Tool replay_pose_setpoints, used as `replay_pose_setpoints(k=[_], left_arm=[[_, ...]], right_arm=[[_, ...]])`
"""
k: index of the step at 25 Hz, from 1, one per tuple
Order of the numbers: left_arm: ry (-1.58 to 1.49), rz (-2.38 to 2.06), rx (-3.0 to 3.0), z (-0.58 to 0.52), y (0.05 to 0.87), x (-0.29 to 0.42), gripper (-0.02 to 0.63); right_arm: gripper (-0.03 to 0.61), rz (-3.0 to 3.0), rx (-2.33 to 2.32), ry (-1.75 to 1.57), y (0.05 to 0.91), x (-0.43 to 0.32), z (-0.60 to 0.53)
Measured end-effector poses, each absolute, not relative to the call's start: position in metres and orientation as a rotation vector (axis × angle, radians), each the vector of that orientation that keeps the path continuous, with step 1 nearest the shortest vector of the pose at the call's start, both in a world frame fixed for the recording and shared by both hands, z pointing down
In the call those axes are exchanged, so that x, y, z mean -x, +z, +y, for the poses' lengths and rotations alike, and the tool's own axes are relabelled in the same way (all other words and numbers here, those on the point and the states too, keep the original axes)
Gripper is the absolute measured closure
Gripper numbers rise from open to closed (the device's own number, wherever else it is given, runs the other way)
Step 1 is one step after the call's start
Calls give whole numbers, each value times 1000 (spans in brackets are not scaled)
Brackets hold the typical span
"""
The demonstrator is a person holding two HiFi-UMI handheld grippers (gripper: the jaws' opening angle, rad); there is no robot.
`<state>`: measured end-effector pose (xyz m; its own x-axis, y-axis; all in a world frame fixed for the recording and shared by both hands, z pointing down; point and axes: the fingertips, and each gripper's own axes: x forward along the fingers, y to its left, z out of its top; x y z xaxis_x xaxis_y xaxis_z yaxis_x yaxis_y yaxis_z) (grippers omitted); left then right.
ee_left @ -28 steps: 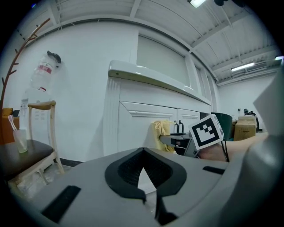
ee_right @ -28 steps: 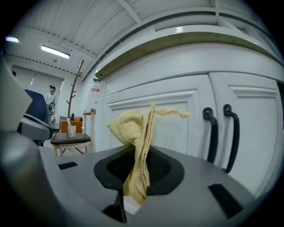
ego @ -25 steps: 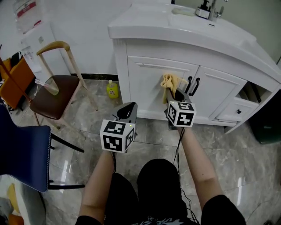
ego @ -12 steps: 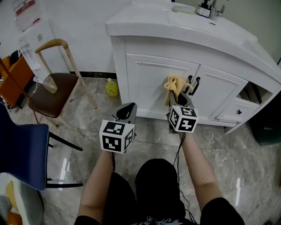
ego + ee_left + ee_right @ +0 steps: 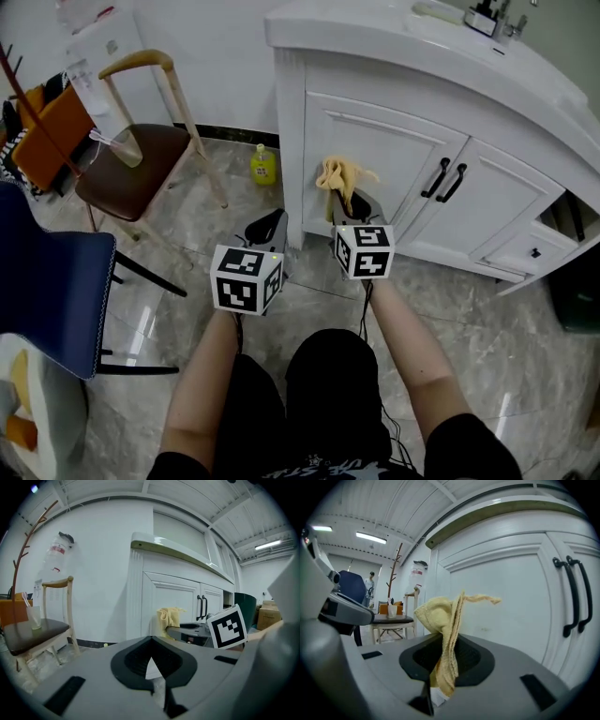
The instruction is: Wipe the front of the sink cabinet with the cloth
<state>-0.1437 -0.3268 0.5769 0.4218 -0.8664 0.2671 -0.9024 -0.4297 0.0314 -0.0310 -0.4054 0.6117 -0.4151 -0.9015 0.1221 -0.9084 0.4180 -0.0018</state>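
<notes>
Right gripper [image 5: 346,201] is low in front of the sink cabinet [image 5: 375,155], at its left door. The jaws are clamped on a yellow cloth [image 5: 339,176]. In the right gripper view the cloth [image 5: 440,620] stands up in a bunched fold from between the closed jaws, with one thin corner trailing toward the door panel [image 5: 511,597]. Cannot tell whether the cloth touches the door or sits just off it.

Black door handles [image 5: 445,180], a pair, are to the right of the cloth at the cabinet's middle.

Left gripper [image 5: 270,225] is back from the cabinet's left corner, beside the right gripper. Its jaws are closed together with nothing between them [image 5: 152,667].

A small yellow bottle [image 5: 263,165] stands on the floor at the cabinet's left corner; label too small to read. A wooden chair with a brown seat [image 5: 131,169] is well left of the cabinet, with a clear cup [image 5: 33,617] on the seat. Above the chair hangs a plastic bottle [image 5: 56,555] with a red-marked label, print unreadable. The gripper cubes carry only black-and-white square markers [image 5: 364,251], no lettering.
</notes>
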Motion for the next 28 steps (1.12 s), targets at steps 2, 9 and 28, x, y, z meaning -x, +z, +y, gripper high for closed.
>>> replay_pose_setpoints(k=[2, 9, 28], left_arm=[[320, -1578, -2485, -328, 583, 149, 600], [342, -1570, -2463, -329, 594, 155, 600], [359, -1358, -2574, -333, 605, 66, 600]], right_arm=[[497, -2563, -1607, 96, 618, 45, -411], [497, -2551, -1603, 152, 630, 57, -432], [497, -2335, -1860, 196, 651, -79, -406]])
